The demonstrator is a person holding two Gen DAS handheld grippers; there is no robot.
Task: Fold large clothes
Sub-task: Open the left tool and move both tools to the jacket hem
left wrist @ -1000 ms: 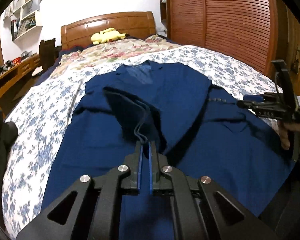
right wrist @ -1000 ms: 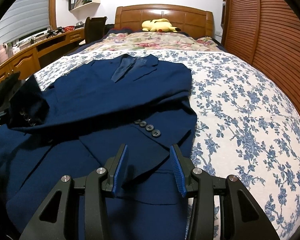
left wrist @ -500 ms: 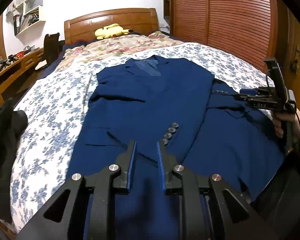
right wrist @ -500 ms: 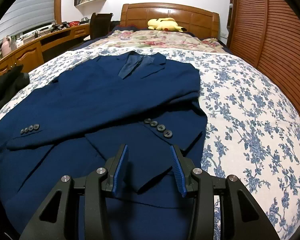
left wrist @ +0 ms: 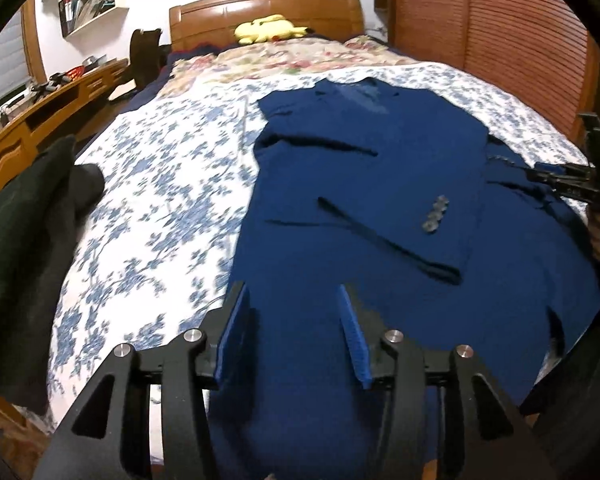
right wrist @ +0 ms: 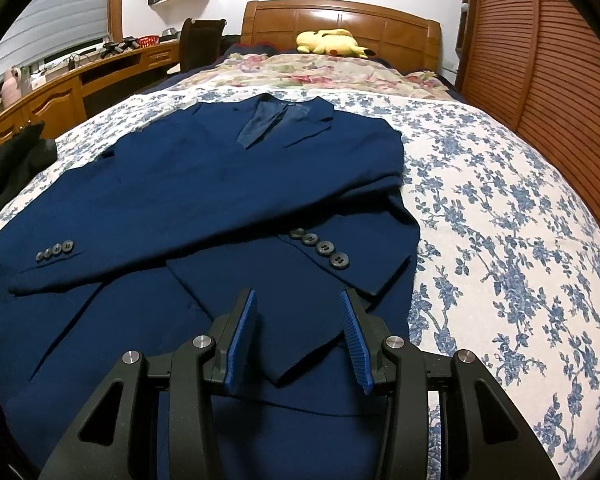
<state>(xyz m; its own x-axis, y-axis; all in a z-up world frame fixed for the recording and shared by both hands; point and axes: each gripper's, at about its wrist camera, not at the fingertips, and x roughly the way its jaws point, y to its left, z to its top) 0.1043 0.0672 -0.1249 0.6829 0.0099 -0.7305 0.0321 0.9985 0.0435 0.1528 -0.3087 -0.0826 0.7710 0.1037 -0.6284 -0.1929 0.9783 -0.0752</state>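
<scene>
A: Where's the jacket (right wrist: 228, 184)?
B: Flat on the flowered bedspread (right wrist: 500, 208), sleeves crossed over its front.
A: The grippers?
B: Left gripper (left wrist: 294, 332) just opened, pinching nothing; right gripper (right wrist: 296, 336) spread, empty.

Dark clothes pile (left wrist: 28, 216) crowding bed's left edge, right side apparently free

1. The left wrist view looks down along its own jaws, close over the blazer (left wrist: 360, 208) hem, toward the headboard (left wrist: 264, 8).
2. The right wrist view faces likewise; both share the blazer (right wrist: 228, 184) ahead of the jaws.
</scene>
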